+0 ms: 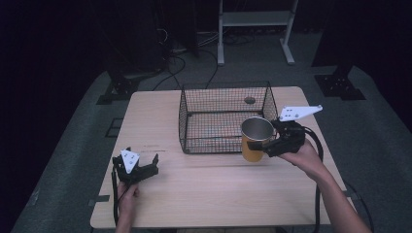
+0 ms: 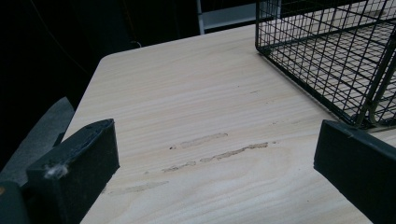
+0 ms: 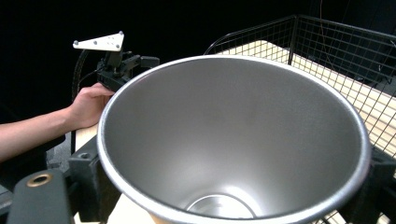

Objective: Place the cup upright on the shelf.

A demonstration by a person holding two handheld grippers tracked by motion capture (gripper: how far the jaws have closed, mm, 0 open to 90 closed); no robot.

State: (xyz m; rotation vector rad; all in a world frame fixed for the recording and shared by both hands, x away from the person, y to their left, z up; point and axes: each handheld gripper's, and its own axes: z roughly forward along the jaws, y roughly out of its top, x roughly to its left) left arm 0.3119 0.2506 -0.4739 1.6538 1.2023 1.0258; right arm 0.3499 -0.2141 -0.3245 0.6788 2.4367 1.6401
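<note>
On the right, the right claw [image 1: 266, 145] clamps a metal cup [image 1: 256, 138] held just above the tabletop [image 1: 204, 194], against the near right corner of a wire basket [image 1: 226, 119]. The cup could catch the basket's rim or slip. Both cup and basket look empty. The left claw [image 1: 138, 171] rests wide open, near left.

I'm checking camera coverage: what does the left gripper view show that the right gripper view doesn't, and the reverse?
Left gripper view alone: the left gripper's own jaws standing wide apart with bare table and scuff marks between them. Right gripper view alone: the inside of the metal cup clamped in the right gripper, and the person's other hand on its gripper farther off. Both: the wire basket and the wooden tabletop.
</note>
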